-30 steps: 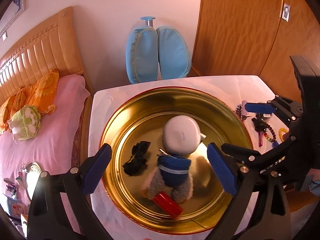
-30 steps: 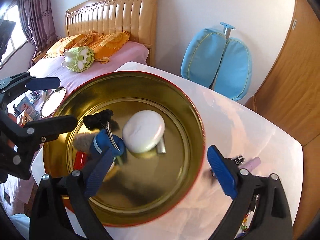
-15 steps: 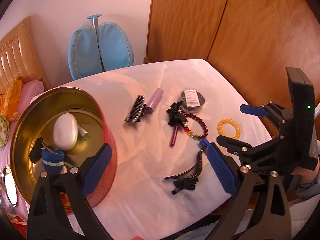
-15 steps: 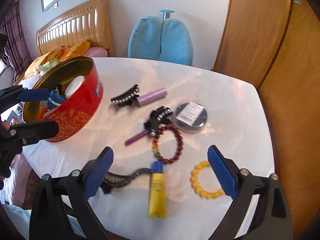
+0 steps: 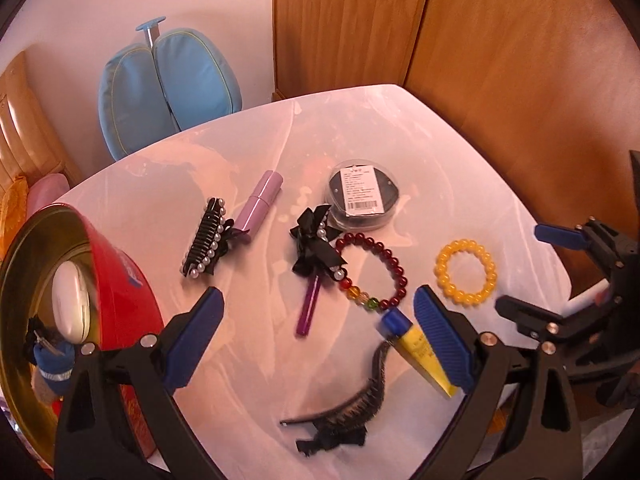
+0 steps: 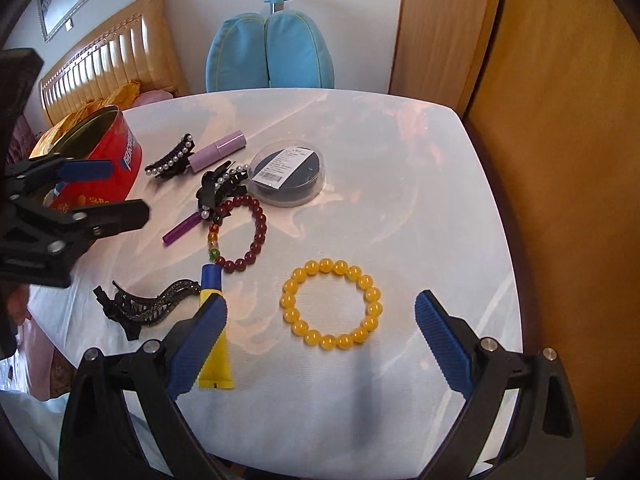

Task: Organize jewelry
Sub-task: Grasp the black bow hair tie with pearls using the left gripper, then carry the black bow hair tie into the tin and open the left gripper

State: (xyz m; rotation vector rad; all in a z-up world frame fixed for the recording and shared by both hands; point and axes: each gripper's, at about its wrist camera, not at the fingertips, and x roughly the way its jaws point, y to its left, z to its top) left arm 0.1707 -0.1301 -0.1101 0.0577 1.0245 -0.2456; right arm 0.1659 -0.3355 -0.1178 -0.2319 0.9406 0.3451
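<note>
A yellow bead bracelet (image 6: 331, 305) lies on the white table, just ahead of my open, empty right gripper (image 6: 320, 320); it also shows in the left wrist view (image 5: 466, 272). A dark red bead bracelet (image 5: 372, 272) (image 6: 240, 236), a black bow clip on a purple stick (image 5: 316, 252), a pearl hair claw (image 5: 206, 248), a black wavy clip (image 5: 344, 412) and a yellow tube (image 5: 418, 350) lie mid-table. My left gripper (image 5: 316, 320) is open and empty above them. The red round tin (image 5: 120, 292) stands at the left with several items inside.
A lilac tube (image 5: 258, 206) and a round clear case with a label (image 5: 362, 198) lie toward the back. A blue cushioned chair (image 5: 168, 84) stands behind the table, wooden doors (image 5: 480, 60) to the right, a bed (image 6: 108, 68) to the left.
Both grippers have swung right, away from the tin, and moved closer to the loose items. The right one now hangs over the yellow bracelet. Both stay open and empty.
</note>
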